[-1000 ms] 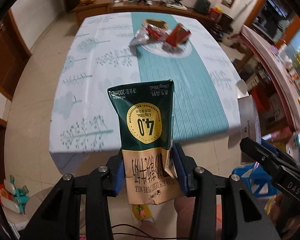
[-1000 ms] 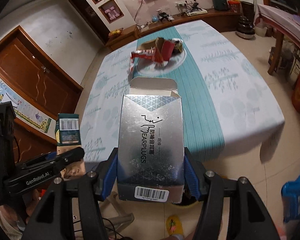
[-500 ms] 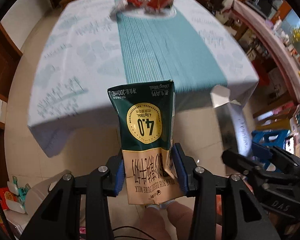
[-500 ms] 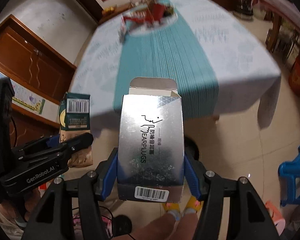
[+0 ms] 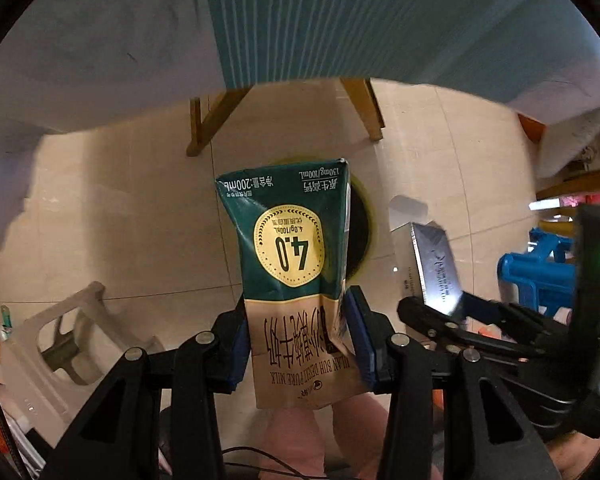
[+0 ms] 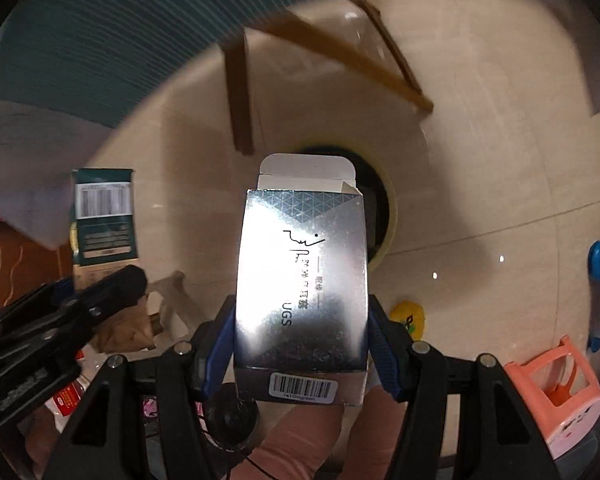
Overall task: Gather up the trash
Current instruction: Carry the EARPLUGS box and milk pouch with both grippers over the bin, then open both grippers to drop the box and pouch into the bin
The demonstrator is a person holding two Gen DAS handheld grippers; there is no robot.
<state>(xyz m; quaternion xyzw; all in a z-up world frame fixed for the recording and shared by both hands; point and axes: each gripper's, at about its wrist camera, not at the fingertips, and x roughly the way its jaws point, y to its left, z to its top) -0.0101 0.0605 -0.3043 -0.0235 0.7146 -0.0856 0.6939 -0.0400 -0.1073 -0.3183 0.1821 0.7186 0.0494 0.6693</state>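
milk carton (image 5: 292, 248) sits clamped at its crumpled base in the left gripper (image 5: 298, 344), over the dark bin (image 5: 360, 232) on the floor. it looks empty, light and soft, so a low grip suits it. earplug box (image 6: 302, 280), stiffer and glossy, is pinched by its sides in the right gripper (image 6: 302, 352).

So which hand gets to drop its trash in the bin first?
Probably either. The left gripper holds the milk carton and the right gripper the earplug box, each right before the bin.
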